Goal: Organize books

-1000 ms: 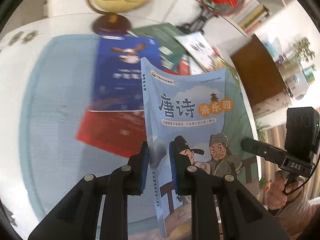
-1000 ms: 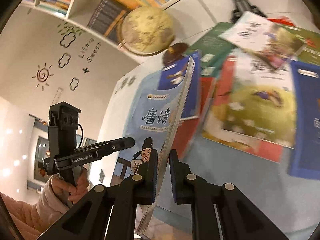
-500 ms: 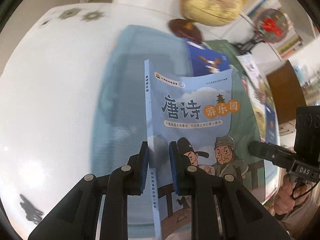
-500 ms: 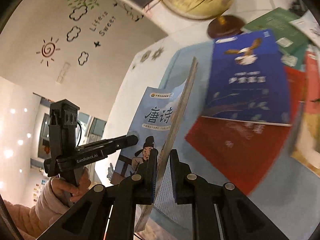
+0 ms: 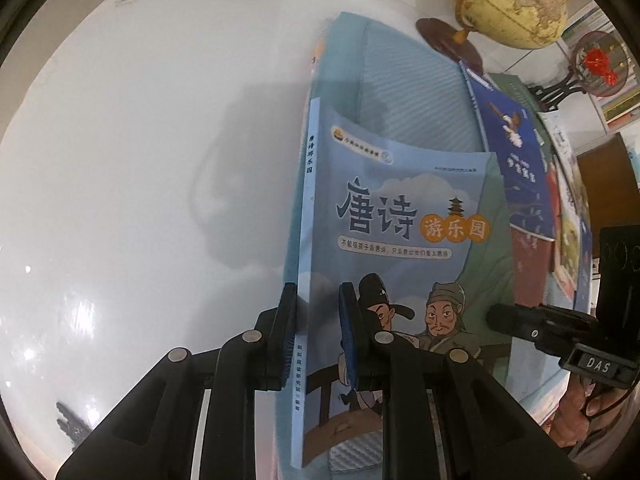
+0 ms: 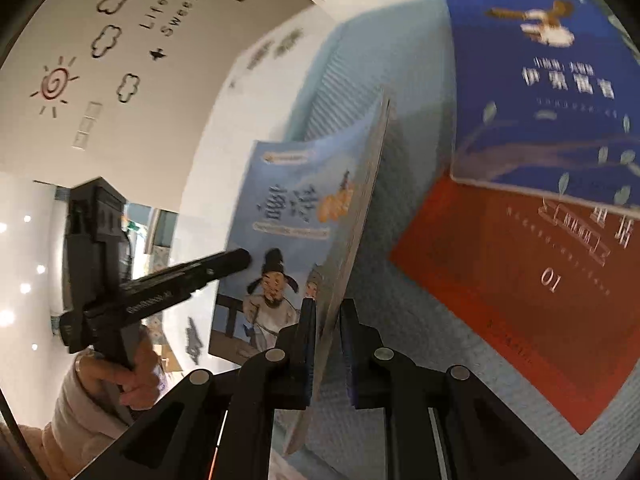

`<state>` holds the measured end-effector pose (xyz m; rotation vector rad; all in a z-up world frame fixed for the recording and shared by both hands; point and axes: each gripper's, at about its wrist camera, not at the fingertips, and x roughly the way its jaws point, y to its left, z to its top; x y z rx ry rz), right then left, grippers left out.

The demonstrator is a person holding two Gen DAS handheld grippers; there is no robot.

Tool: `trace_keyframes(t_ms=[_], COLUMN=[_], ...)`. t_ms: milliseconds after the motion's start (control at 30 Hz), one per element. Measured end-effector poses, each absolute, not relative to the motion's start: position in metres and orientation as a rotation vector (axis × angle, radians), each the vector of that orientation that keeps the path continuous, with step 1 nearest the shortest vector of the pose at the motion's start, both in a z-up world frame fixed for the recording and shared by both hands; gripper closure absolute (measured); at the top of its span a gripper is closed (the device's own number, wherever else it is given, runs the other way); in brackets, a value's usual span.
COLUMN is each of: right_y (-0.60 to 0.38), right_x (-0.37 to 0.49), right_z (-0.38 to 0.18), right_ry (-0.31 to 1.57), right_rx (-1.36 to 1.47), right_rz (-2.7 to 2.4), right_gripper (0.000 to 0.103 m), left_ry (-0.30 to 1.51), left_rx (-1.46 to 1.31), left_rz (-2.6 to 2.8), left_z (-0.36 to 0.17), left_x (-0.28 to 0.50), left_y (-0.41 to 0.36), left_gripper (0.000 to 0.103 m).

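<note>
While both grippers [image 5: 318, 334] [image 6: 328, 340] tilt downward, jaws clamp the book [image 5: 400, 240].

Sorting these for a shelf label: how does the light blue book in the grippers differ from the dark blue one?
The light blue book is held up on edge; the dark blue book lies flat on a red book. The light one shows two cartoon men, the dark one a bird. Both are thin paperbacks with Chinese titles.

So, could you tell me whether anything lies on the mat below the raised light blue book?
Nothing visible does: the blue mat around the light blue book is bare. The dark blue book and red book lie apart to its right, and the globe stands by the mat's far edge.
</note>
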<state>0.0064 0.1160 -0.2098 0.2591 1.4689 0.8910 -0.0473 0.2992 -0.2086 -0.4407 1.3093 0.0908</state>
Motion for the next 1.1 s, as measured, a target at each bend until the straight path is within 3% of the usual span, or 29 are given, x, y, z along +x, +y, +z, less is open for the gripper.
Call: trace_keyframes(t_ms=[167, 633, 733, 800, 833, 867, 900, 933, 1100], right_y=[0.113, 0.12, 0.111, 0.097, 0.092, 0.083, 0.076, 0.062, 0.006], right_x=[0.007, 0.007, 0.011, 0.015, 0.018, 0.023, 0.027, 0.036, 0.076], right_z=[-0.225, -0.228, -0.213, -0.193, -0.186, -0.178, -0.173, -0.167, -0.165], right_ry=[1.513, 1.54, 1.494, 1.413, 1.384, 1.341, 1.315, 1.272, 1.212], right_rx=[0.262, 0.239, 0.238, 0.206, 0.182, 0.145, 0.126, 0.119, 0.212], right_rz=[0.842, 0.836, 0.868, 0.879, 0.869, 0.842, 0.815, 0.76, 0.605], right_gripper=[0.09, 0.088, 0.088, 0.086, 0.083, 0.067, 0.043, 0.037, 0.033], left_ry=[1.328, 1.349, 1.292, 1.257, 1.24, 1.216, 1.189, 1.182, 1.189], left_rx=[-0.402, -0.185, -0.239, -0.231, -0.221, -0.209, -0.205, -0.207, -0.246], left_rz=[0.141, 0.323, 0.279, 0.239, 0.222, 0.205, 0.183, 0.164, 0.011], left_z=[-0.212, -0.196, -0.178, -0.166, -0.162, -0.159, -0.157, -0.159, -0.176], left_x=[-0.042, -0.02, -0.01, 0.004, 0.011, 0.019, 0.03, 0.045, 0.09], left_y=[0.299, 0.278, 0.271, 0.259, 0.252, 0.245, 0.235, 0.224, 0.184], left_gripper=[0.078, 0.077, 0.064, 0.044, 0.023, 0.016, 0.016, 0.016, 0.018])
